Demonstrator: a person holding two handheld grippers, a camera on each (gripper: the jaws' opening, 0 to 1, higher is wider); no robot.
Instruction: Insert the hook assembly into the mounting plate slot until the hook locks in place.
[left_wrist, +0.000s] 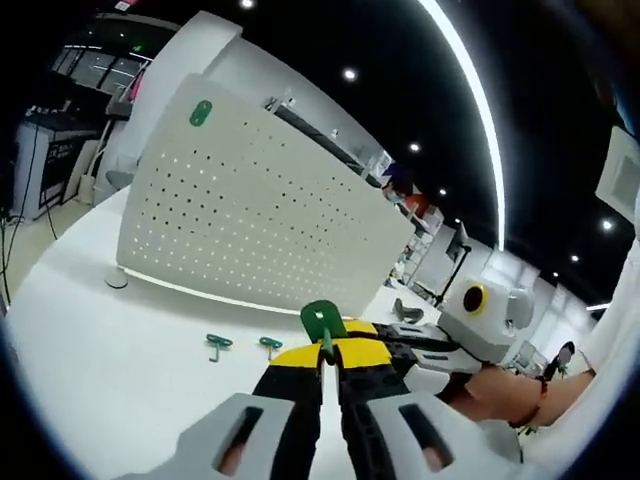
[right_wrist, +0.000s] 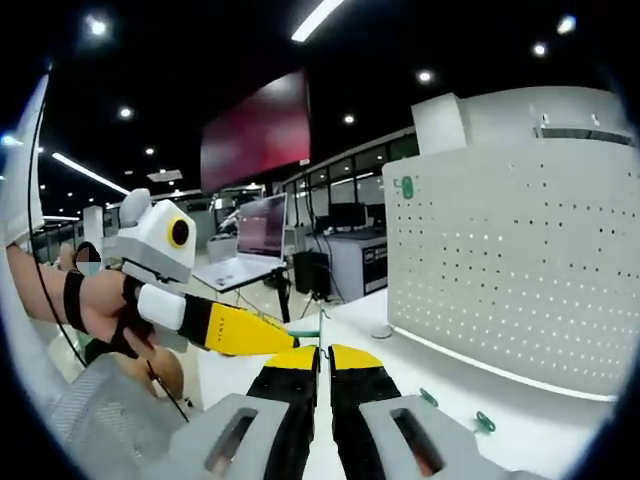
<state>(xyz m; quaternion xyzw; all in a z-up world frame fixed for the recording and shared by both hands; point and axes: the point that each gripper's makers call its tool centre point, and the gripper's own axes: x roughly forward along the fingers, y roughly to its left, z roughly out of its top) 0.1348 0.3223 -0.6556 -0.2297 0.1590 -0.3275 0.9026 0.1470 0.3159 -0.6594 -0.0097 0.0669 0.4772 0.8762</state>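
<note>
Landmark: white perforated mounting plate (left_wrist: 250, 215), standing upright on the white table (left_wrist: 100, 370).

Left gripper (left_wrist: 326, 352), well in front of the plate: jaws nearly together, pinching the thin stem of a green hook assembly (left_wrist: 322, 320), rounded head sticking up clear of the tips. Likely gripped low on the stem so the head and its locking end stay free for a slot. Right gripper's yellow-tipped jaws (left_wrist: 365, 340) coming in from the right, touching or almost touching the same hook, probably to steady or re-seat it before the reach to the plate.

Right gripper (right_wrist: 322, 352), also in front of the plate: jaws narrow, a slim gap between the yellow tips, a sliver of green just above them; cannot tell whether anything is actually clamped. Left gripper's yellow jaw (right_wrist: 250, 332) meeting it from the left.

On the table near the foot of the plate: two spare green hooks (left_wrist: 218, 343), lying flat, apart from each other. One green hook already seated (left_wrist: 201, 112) high near the plate's upper corner, so insertion of the held one not yet done.

No containers in sight; nothing held inside anything
</note>
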